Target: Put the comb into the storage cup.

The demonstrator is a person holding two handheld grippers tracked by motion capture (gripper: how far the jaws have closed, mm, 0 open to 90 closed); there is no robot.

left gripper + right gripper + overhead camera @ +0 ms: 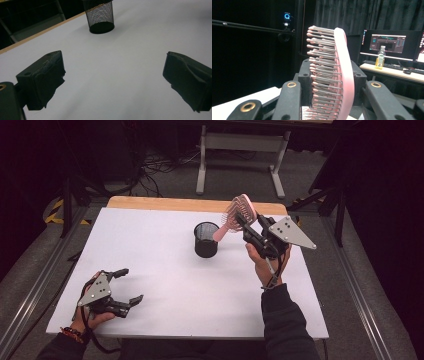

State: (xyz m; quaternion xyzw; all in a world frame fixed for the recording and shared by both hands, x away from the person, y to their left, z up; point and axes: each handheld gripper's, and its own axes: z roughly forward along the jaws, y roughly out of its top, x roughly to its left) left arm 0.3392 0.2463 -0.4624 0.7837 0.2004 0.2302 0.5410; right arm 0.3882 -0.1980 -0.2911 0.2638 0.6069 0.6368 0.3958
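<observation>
Near edge of the white table [165, 305]: left tool [126, 285] low, jaws wide apart, gripping nothing. Farther, at centre, black mesh cup [206, 239]; its top cut off in left gripper view. Right tool [246, 222] raised beside cup, clamped on pink hairbrush [239, 210], handle touching cup's rim. Bristles clear in right gripper view, handle hidden there

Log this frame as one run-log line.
right gripper: shut on pink hairbrush, handle over mesh cup | left gripper: open, idle near table front-left edge
</observation>
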